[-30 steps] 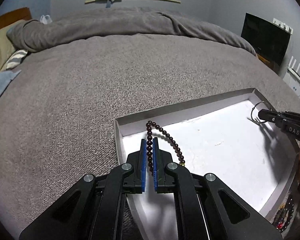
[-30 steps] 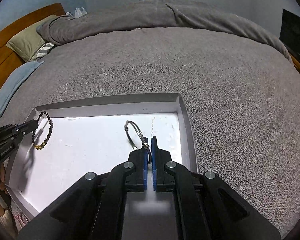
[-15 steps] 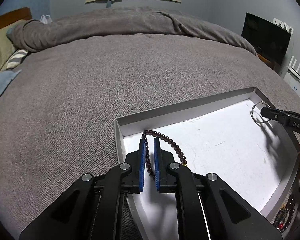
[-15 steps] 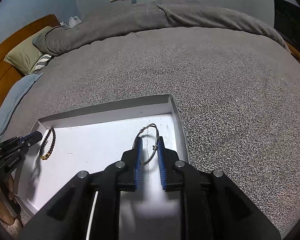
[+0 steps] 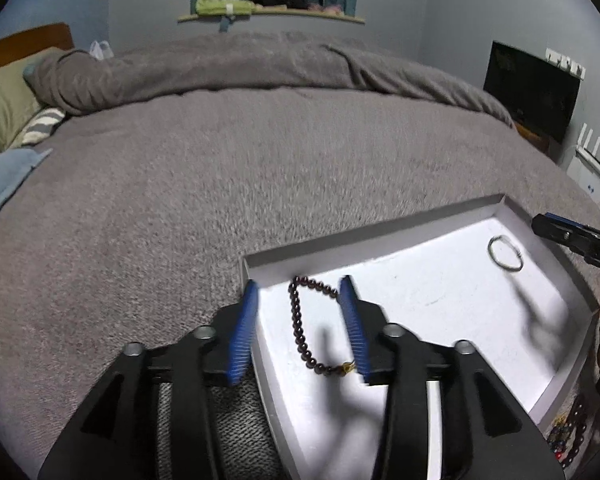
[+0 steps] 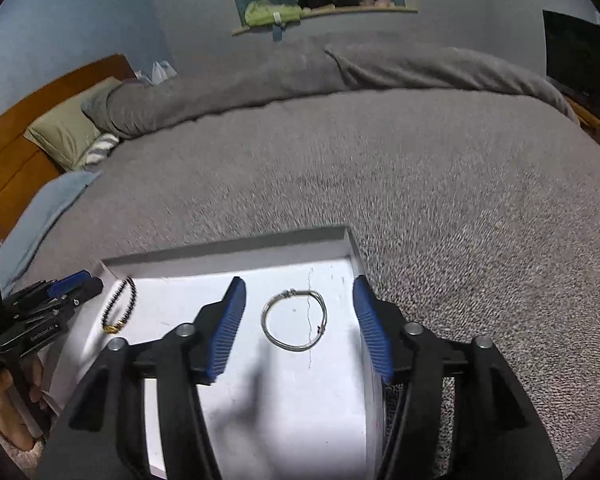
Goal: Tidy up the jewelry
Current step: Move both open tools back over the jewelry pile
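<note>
A big bed (image 5: 228, 184) with a white tray (image 5: 380, 236) on it.

The bed has a fuzzy gray blanket (image 6: 440, 184) spread over it. The flat white tray sits right on the blanket near the front edge. At the far end, a thick gray quilt (image 5: 228, 68) lies bunched up. A green pillow (image 6: 66, 136), a striped pillow (image 6: 100, 152) and a light blue cloth (image 5: 4, 180) lie on the left side.

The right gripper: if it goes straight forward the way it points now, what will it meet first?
Most likely the silver bangle, lying flat in the white tray between the open fingers of the right gripper. Height is unclear; passing above it, the tray's far wall comes next.
</note>
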### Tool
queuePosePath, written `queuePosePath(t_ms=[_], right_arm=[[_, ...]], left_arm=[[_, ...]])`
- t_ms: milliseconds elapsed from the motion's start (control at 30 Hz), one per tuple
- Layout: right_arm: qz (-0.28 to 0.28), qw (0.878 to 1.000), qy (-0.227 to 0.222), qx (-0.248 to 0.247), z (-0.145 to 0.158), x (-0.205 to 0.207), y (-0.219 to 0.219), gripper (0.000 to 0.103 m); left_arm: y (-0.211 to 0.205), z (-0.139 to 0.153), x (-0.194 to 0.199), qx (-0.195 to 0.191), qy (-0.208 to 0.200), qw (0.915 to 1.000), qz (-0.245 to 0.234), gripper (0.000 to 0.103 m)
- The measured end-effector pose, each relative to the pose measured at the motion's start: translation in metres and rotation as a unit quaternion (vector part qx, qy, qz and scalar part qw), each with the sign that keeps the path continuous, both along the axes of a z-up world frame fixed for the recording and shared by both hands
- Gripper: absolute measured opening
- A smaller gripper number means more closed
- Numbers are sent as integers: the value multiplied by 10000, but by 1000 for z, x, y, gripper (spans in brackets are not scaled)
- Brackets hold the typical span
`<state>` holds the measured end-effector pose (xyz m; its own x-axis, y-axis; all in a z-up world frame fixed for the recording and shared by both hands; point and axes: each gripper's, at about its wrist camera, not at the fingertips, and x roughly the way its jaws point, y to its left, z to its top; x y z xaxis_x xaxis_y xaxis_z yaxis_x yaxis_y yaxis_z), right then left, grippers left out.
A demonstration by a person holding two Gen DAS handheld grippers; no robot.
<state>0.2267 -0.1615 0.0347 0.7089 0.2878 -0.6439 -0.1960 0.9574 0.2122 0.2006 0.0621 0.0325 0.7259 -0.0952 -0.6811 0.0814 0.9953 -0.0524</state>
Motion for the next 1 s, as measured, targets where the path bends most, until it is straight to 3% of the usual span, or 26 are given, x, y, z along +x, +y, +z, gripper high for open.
queuePosePath(t_ms=[67,133,233,467,633,833,1000], right_arm=[[-8,9998,-198,68,7,-8,-3,66],[-49,9991,-417,116,15,-16,-6,86],[-132,9972,-736,81,24,-28,-8,98],[-369,9920,-1185,219,36,-64,-22,98],[-532,9877,-1467,132,34,-95,-31,98],[-565,9906,-1243,39,7,-127,-42,98],[-698,9917,-1031,308,-5,-150,-59,98]], left_arm=[[-2,6,-6,27,-168,9998,37,60],[-2,11,-12,66,-318,9994,113,75],[-1,17,-22,27,-510,9984,239,83],[1,25,-62,174,-1025,9927,605,95],[8,15,-91,179,-971,9929,664,95],[20,2,-124,-33,-817,9939,744,95],[16,-2,-150,135,-909,9929,752,95]])
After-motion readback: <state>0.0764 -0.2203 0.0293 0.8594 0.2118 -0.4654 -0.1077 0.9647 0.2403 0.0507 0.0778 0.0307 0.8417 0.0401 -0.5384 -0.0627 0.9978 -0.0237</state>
